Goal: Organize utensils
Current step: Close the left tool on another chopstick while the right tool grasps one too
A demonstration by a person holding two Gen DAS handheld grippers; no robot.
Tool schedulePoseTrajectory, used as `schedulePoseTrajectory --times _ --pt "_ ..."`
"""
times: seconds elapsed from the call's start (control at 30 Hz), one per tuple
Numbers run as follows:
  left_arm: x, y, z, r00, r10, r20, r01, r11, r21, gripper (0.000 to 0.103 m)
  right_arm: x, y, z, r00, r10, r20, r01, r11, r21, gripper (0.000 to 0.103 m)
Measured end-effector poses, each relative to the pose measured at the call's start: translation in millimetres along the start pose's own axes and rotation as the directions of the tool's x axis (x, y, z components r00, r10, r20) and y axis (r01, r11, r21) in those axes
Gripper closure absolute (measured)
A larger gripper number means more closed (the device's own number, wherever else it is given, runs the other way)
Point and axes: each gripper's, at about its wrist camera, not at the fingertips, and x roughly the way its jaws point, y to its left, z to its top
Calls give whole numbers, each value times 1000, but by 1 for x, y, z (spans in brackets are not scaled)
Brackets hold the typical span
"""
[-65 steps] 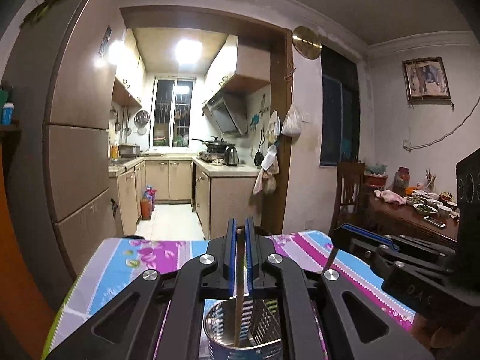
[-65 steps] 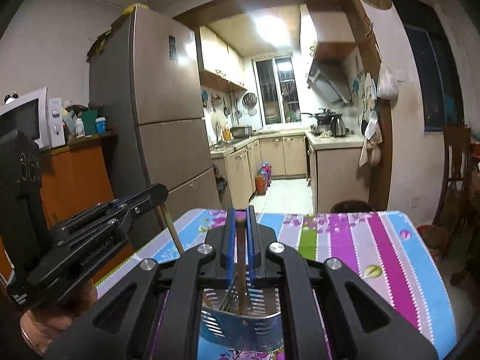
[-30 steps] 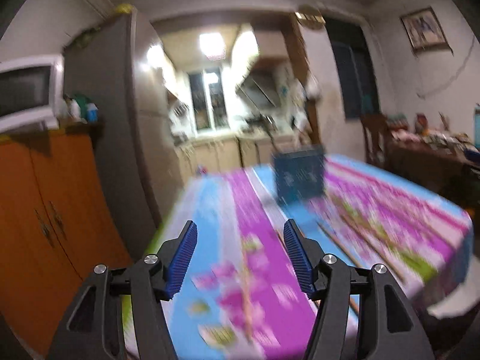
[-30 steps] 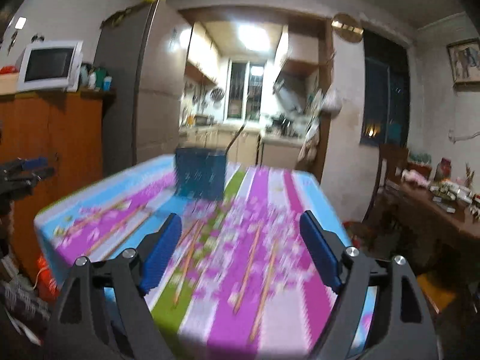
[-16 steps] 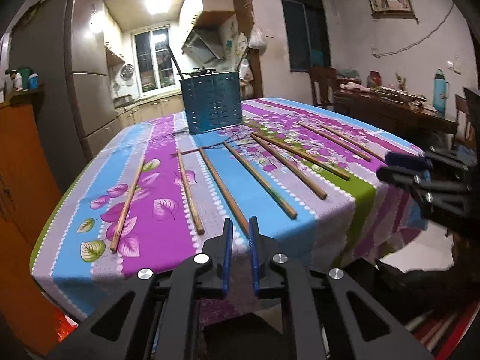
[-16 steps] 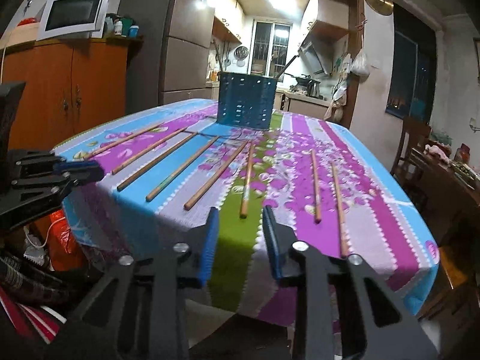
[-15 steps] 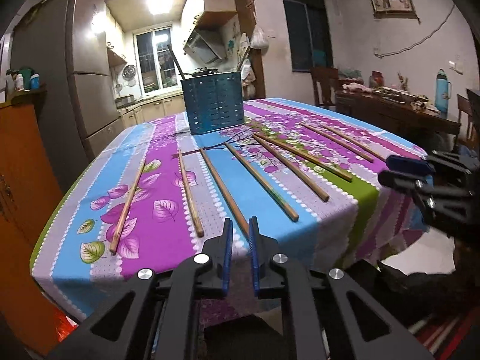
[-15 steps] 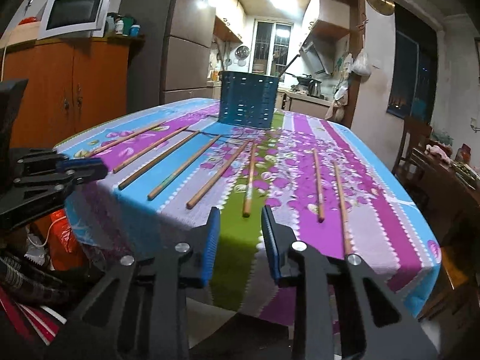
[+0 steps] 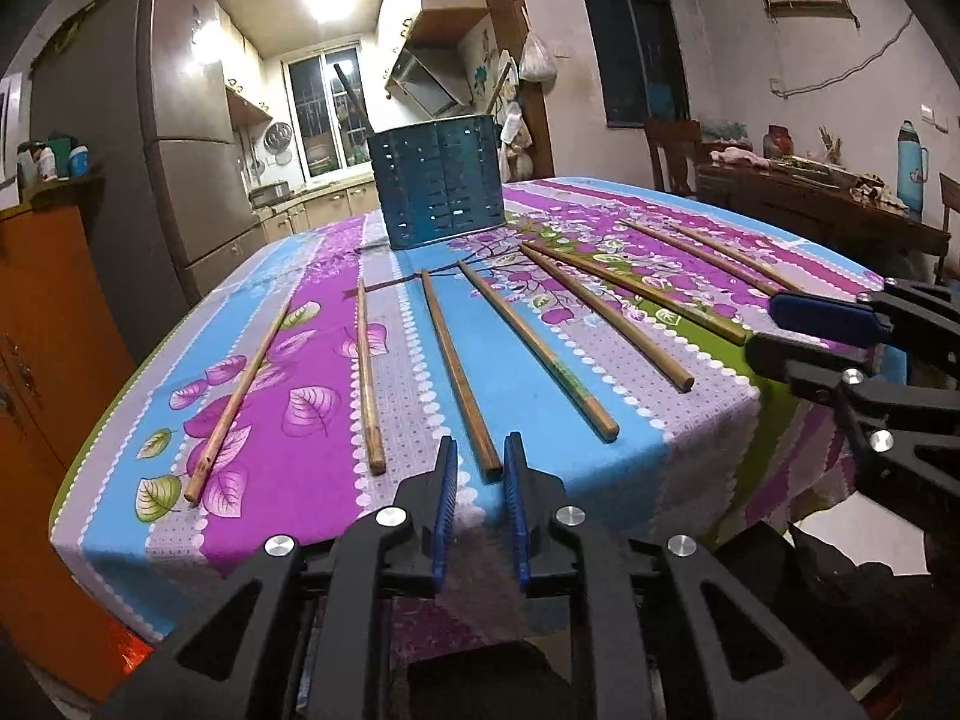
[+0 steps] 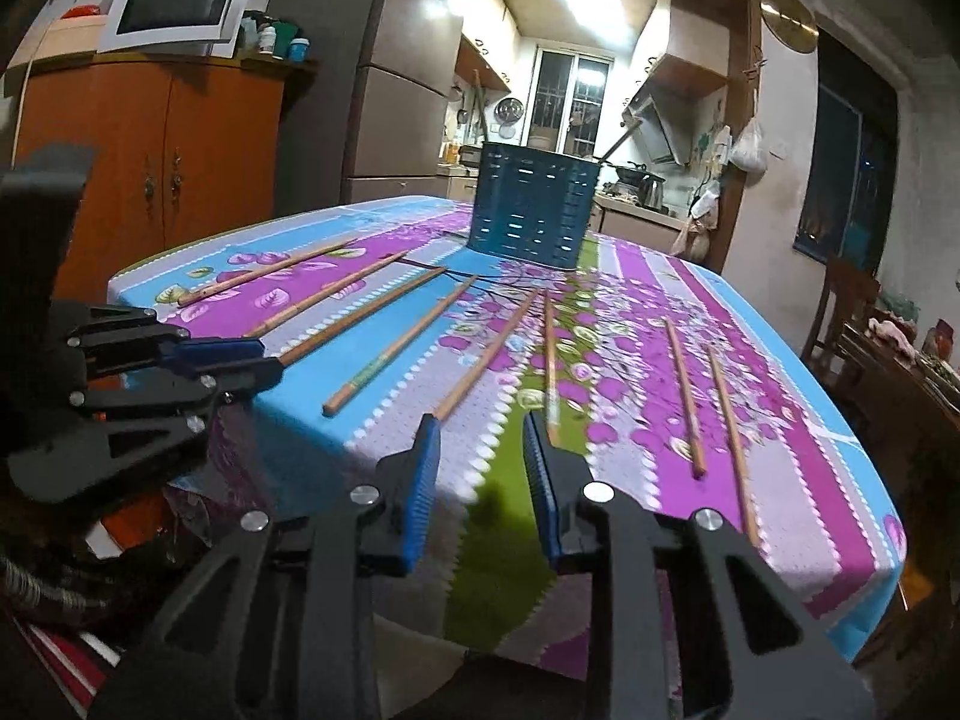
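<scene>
Several wooden chopsticks lie side by side on the flowered tablecloth (image 9: 312, 372). At its far end stands a blue perforated utensil holder (image 9: 441, 186) (image 10: 531, 216) with a few sticks in it. My left gripper (image 9: 480, 456) hovers at the near table edge, its jaws opening. The near end of one chopstick (image 9: 456, 372) shows in the narrow gap, untouched by the pads. My right gripper (image 10: 480, 429) is open and empty, just short of the edge, facing two chopsticks (image 10: 489, 354). Each gripper also shows in the other's view: right gripper (image 9: 762, 330), left gripper (image 10: 267, 360).
An orange cabinet (image 10: 156, 144) with a microwave (image 10: 171, 6) on top and a tall fridge (image 9: 174, 150) stand to the left of the table. A wooden chair (image 9: 675, 153) and a cluttered dark side table (image 9: 822, 204) are on the right. The kitchen lies beyond.
Both grippers dropped from above the holder to the table's near edge, and their jaws narrowed from wide. In the last half second the left jaws widened slightly near a chopstick's end.
</scene>
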Motion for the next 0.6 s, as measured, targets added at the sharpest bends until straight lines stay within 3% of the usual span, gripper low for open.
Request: schedulePoseTrajectory --times 0.2,0.33,0.47,0.6 --pt "0 0 -2 1000 3 20 -2 1000 -26 86 16 11 7 1000 12 -9 -12 1000 -9 76" --pt "0 -2 -4 999 17 33 -16 1000 -20 86 33 15 7 998 -17 -61 17 1000 -5 76" --pt "0 -3 -5 999 18 44 -17 1000 -24 86 37 17 7 997 -40 -60 42 999 27 77" --pt "0 -4 -6 999 11 49 -10 1000 -24 92 36 20 5 998 -24 -56 27 999 43 91"
